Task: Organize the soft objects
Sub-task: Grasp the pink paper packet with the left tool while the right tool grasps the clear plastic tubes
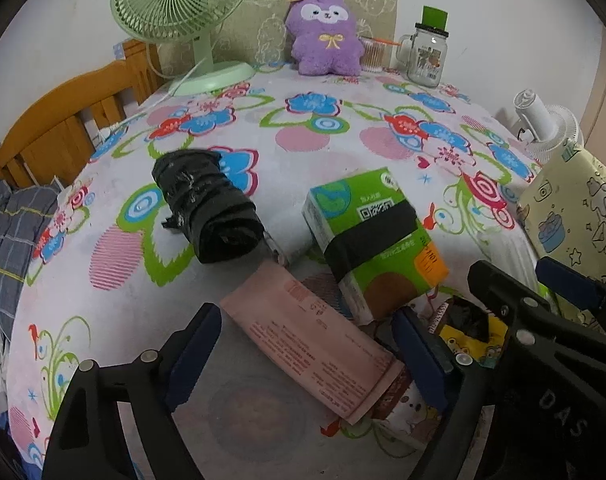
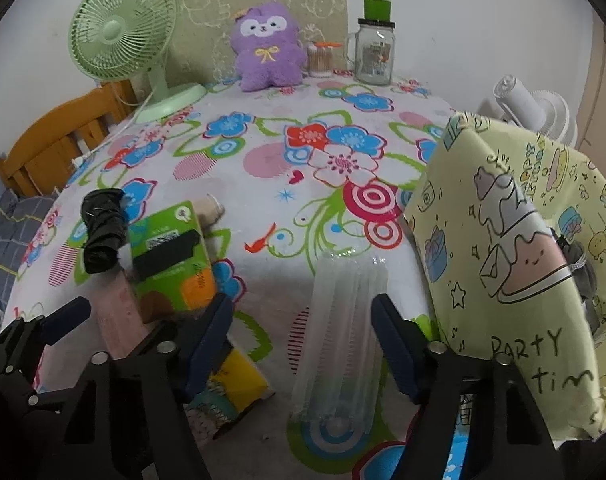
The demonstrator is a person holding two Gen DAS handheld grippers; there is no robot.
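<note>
On the flowered tablecloth lie a pink flat packet, a green tissue pack with a black band and a black rolled bag. My left gripper is open, its fingers on either side of the pink packet. My right gripper is open around a clear plastic air-cushion roll. The green pack and the black roll also show in the right wrist view. A yellow packet lies near the table's front.
A yellow cartoon gift bag stands at the right. At the back stand a green fan, a purple plush, a glass mug jar and a cotton swab cup. A white fan is far right. A wooden bed frame is left.
</note>
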